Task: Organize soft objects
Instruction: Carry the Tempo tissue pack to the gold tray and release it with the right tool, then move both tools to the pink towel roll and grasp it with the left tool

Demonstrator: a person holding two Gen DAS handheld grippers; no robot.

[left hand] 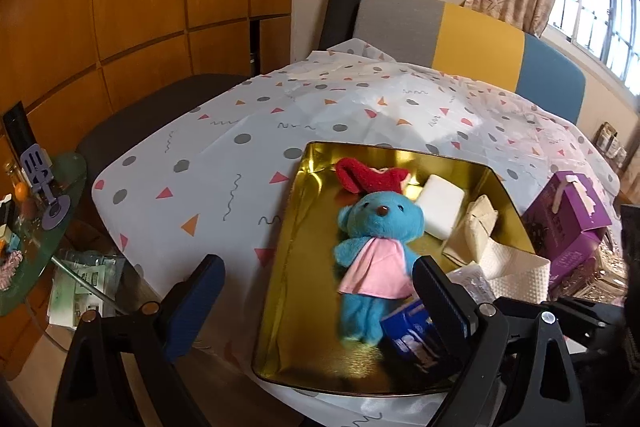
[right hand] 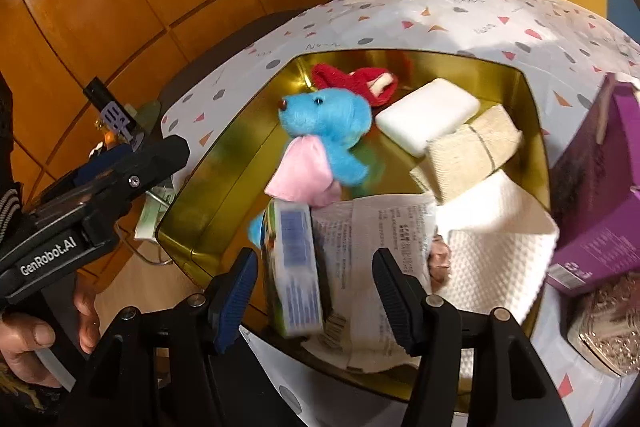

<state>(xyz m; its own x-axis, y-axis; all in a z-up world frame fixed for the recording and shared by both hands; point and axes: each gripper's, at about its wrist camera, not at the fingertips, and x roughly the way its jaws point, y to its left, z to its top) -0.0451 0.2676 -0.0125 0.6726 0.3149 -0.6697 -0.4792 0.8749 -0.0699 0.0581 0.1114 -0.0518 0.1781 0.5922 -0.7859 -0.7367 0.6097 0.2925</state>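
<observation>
A gold tin tray (left hand: 288, 299) (right hand: 224, 163) on the table holds a blue plush bear in a pink dress (left hand: 372, 239) (right hand: 324, 131), a red soft toy (left hand: 368, 177) (right hand: 356, 79), a white sponge block (left hand: 440, 205) (right hand: 428, 113), a beige folded cloth (left hand: 476, 227) (right hand: 468, 151), a white paper towel (left hand: 516, 271) (right hand: 496, 251) and a blue-white tissue pack (left hand: 412, 339) (right hand: 296, 263). My left gripper (left hand: 316, 291) is open over the tray's near left. My right gripper (right hand: 316, 287) is open, with the tissue pack and a printed wrapper (right hand: 376, 255) between its jaws.
A purple box (left hand: 568, 219) (right hand: 600, 187) stands right of the tray. The patterned tablecloth (left hand: 224, 155) covers the table. A glass side table (left hand: 36, 227) with clutter is at the left. A colourful chair back (left hand: 480, 39) is behind the table.
</observation>
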